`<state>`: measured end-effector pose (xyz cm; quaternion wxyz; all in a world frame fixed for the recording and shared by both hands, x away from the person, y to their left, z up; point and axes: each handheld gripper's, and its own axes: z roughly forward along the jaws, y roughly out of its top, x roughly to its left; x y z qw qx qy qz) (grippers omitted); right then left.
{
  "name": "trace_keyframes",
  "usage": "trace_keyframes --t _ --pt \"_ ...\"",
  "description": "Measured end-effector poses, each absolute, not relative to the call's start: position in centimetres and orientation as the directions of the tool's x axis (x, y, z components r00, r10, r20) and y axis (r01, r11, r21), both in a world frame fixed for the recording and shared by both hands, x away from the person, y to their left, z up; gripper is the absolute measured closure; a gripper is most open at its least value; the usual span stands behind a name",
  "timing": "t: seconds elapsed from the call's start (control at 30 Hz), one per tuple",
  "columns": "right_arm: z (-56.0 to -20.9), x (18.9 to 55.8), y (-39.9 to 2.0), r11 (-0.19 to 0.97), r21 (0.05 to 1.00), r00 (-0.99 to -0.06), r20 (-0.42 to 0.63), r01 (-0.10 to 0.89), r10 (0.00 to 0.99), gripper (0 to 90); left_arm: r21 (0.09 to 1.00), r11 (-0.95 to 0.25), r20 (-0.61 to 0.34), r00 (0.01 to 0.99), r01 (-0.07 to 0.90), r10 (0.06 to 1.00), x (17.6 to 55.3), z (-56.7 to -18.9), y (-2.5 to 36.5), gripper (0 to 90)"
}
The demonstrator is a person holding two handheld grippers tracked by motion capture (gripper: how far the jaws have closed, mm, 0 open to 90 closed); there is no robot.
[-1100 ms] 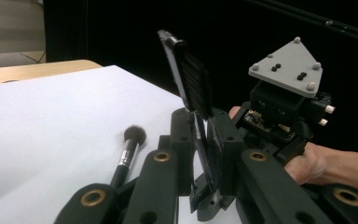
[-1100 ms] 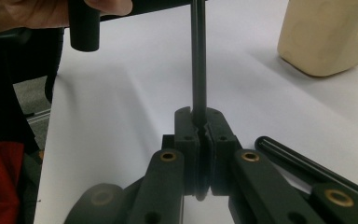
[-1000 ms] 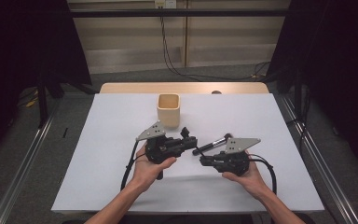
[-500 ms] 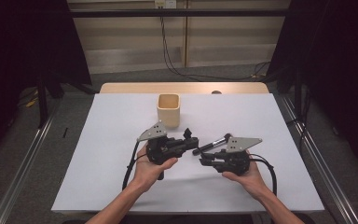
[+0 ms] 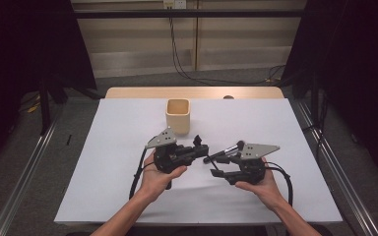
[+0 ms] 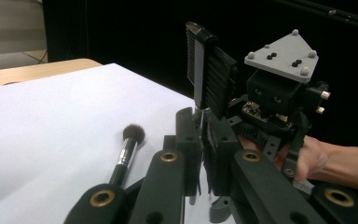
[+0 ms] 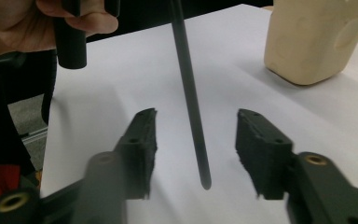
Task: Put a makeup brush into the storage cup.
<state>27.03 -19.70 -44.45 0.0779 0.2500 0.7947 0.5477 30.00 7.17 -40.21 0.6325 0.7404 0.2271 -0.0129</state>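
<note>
The L gripper [image 6: 199, 135] has its jaws shut tight. From the thin line running down between them, I judge they pinch the upper part of a slim dark stick [image 7: 186, 84], though the grip itself is hard to make out.

The R gripper [image 7: 198, 116] has just been opening. Its jaws stand apart w/ the stick's rounded free end between them, and neither pad [image 7: 142, 140] touches it.

Key relation: in the right gripper view the stick's long axis runs from that free end up and away toward the left hand [image 7: 9, 23]. It lies roughly along the R jaws' own line, not across it. So the stick is now the L gripper's to carry. I'd say the R gripper needs to back straight off along that axis; moving sideways risks clipping the tip and levering it in the L grip.

The beige cup [image 5: 178, 115] stands upright on the white sheet [image 5: 285, 128], beyond the L gripper and nearer to it than to the R. That makes a short carry up-table for the L hand, probably.

A makeup brush [image 6: 127, 149] sits just beside the L jaws on the far side, head pointing toward the R gripper, approx. parallel to the line between the two. I can't tell if it rests flat on the sheet. It's close enough that a low swing toward the cup could nudge it, so lift first.
</note>
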Motion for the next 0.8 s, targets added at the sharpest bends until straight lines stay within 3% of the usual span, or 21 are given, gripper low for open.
trace_keyframes --t 0.53,0.8 --pt "-43.9 27.1 -20.2 0.218 0.912 -0.813 0.177 0.347 0.555 5.6 0.927 -0.113 -0.299 0.887 0.358 0.353 30.3 -40.0 8.0 85.9" --pt "-43.8 27.0 -20.6 0.21 0.914 -0.788 0.163 0.347 0.594 0.9 0.925 -0.127 -0.292 0.882 0.359 0.371 30.4 -39.9 8.7 85.8"
